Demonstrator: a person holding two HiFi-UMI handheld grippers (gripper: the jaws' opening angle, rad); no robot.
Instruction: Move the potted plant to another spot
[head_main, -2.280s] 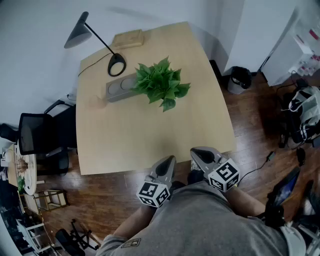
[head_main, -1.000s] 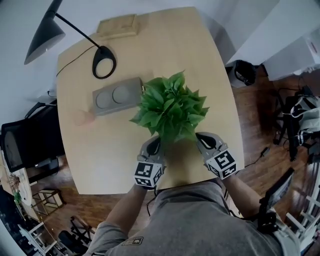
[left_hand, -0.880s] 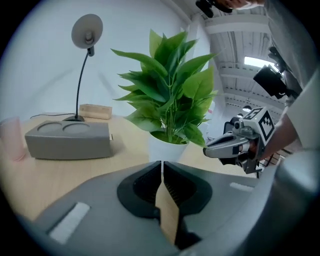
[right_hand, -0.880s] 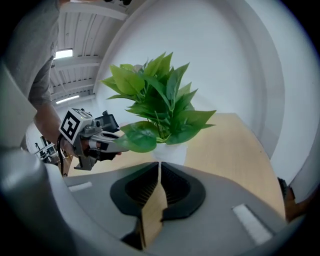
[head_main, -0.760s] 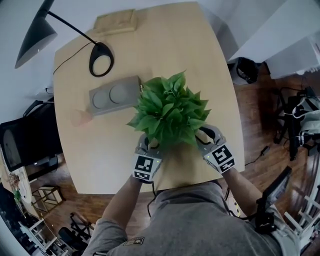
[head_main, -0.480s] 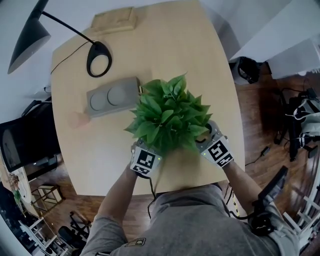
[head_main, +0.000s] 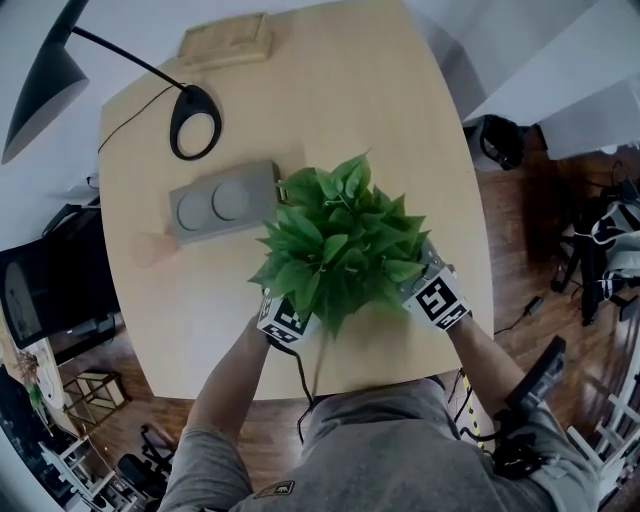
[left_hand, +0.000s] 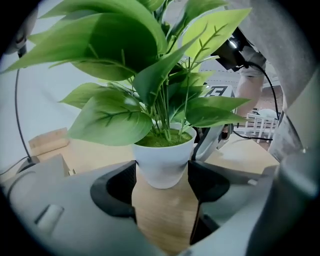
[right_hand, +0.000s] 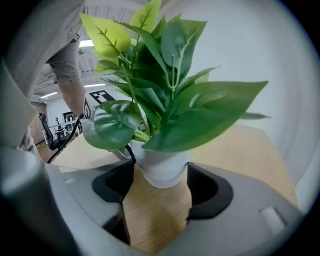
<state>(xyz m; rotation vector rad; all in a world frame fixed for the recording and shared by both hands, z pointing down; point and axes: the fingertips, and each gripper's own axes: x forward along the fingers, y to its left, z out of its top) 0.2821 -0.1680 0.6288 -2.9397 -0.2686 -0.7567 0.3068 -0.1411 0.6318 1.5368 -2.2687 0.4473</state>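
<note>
The potted plant (head_main: 340, 245) stands near the front of the wooden table (head_main: 330, 90), with broad green leaves in a small white pot (left_hand: 162, 160). My left gripper (left_hand: 161, 174) has just been opening its jaws. They now stand wide with the pot at their tips, and no pad visibly presses on it. My right gripper (right_hand: 160, 176) has done the same from the other side, with the white pot (right_hand: 162, 170) at its mouth. In the head view the leaves hide both pairs of jaws. Only the left marker cube (head_main: 283, 320) and right marker cube (head_main: 437, 298) show.
A grey slab with two round dents (head_main: 222, 202) lies just behind the plant on the left. A black lamp base (head_main: 196, 135) and a wooden block (head_main: 224, 40) sit farther back. A pinkish object (head_main: 152, 247) lies at the table's left edge. An office chair (head_main: 40, 290) stands on the left.
Both grippers have come forward from the table's front edge and slid under the leaves, one on each side of the pot. The plant stands where it was.
</note>
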